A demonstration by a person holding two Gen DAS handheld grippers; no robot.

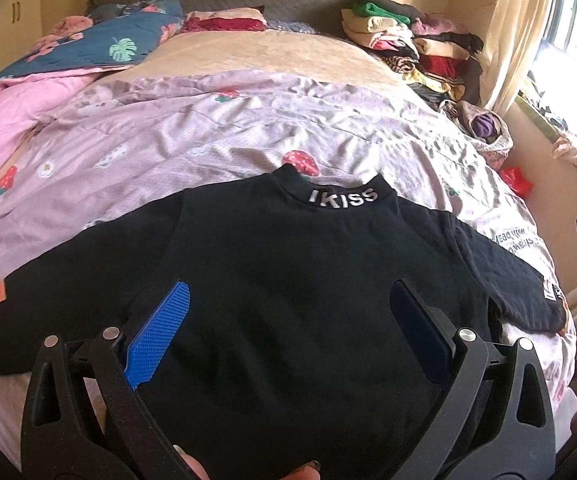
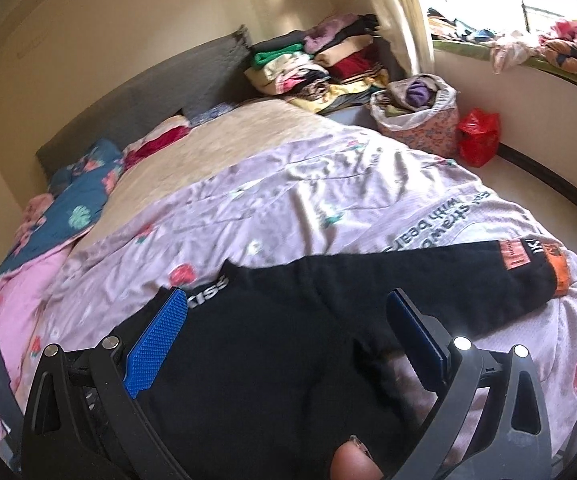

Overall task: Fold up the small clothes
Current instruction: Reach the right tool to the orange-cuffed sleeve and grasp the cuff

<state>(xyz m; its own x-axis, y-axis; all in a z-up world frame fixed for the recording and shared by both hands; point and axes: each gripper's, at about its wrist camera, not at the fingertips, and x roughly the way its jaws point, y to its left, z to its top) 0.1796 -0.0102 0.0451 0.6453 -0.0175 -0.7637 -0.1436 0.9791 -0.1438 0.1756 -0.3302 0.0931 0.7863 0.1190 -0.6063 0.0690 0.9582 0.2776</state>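
black IKISS sweatshirt flat on bed, both sleeves out | 0 folds made | left tongs released | right tongs released

"IKISS" is read in white on the collar of the black top; upside-down print on the lilac bedsheet is only partly legible ("with"); sleeve patches unreadable.

The bed carries a lilac strawberry-print quilt, with a black sweater spread flat on it and folded clothes stacked near the headboard.
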